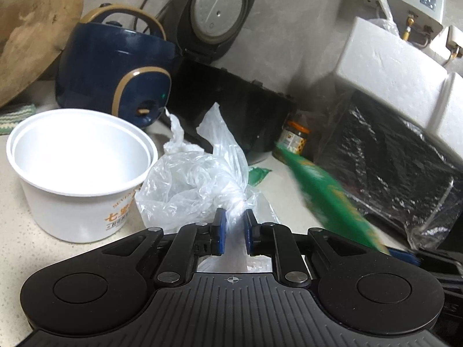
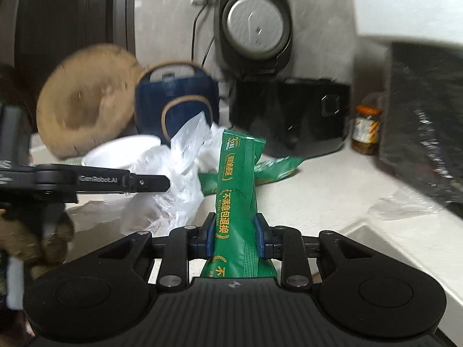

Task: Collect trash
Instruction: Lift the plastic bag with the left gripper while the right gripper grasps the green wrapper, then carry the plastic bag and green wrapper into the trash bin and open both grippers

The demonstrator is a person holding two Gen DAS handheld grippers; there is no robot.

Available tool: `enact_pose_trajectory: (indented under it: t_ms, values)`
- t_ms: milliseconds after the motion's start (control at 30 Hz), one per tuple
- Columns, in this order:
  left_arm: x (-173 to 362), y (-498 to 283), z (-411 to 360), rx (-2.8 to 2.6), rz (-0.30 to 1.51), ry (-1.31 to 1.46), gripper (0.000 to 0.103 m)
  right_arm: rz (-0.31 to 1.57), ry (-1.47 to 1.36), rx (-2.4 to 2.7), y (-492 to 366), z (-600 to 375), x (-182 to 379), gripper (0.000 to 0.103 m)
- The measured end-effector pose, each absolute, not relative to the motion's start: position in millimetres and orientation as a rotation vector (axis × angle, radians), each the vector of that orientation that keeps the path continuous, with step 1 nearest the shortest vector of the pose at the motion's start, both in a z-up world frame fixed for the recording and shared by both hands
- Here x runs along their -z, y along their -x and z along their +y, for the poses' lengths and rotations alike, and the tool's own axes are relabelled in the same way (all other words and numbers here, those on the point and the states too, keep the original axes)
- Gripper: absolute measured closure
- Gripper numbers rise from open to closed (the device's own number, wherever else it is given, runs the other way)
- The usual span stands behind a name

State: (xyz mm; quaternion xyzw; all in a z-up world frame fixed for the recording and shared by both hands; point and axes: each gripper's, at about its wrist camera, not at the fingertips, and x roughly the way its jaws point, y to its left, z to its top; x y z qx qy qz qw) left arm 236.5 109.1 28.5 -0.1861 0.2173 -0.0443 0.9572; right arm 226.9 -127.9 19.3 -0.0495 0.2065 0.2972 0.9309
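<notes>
Nearest, right gripper (image 2: pixel 235 231) clamped on green packet (image 2: pixel 235 202), upright; left gripper (image 1: pixel 233 225) pinched on clear plastic bag (image 1: pixel 191 179) right of white bowl (image 1: pixel 81 167); pickup step, likely next: packet into bag, mouth needing opening.

**Cluttered pale kitchen counter**

A pale speckled countertop (image 1: pixel 17 202) runs up to a grey wall. On it, at the left, stands a white plastic tub (image 1: pixel 78 173) with orange print, another white tub nested inside. Behind the tub sits a navy rice cooker (image 1: pixel 115 66) with tan trim. Beside that stands a black rice cooker (image 2: pixel 289 115), its lid raised. A round wooden board (image 2: pixel 86 101) leans at the far left. Crumpled clear plastic bags (image 1: pixel 188 182) lie beside the tub. A flat green wrapper (image 2: pixel 277 167) lies near the black cooker. A small orange-lidded jar (image 2: pixel 366 130) stands beside a black foil-wrapped block (image 1: pixel 390 156).
</notes>
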Motion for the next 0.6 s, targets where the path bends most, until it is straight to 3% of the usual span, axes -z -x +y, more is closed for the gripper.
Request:
enact_pose_trajectory:
  t_ms: [400, 600]
  values:
    - [-43.0, -198.3, 16.4, 0.311, 0.468, 0.368, 0.087, 0.493, -0.02, -0.482, -216.0, -233.5, 21.6, 0.077]
    - [18.8, -191.1, -49.4, 0.444, 0.576, 0.345, 0.087, 0.57, -0.083, -0.396, -193.3, -291.4, 74.7, 0.077]
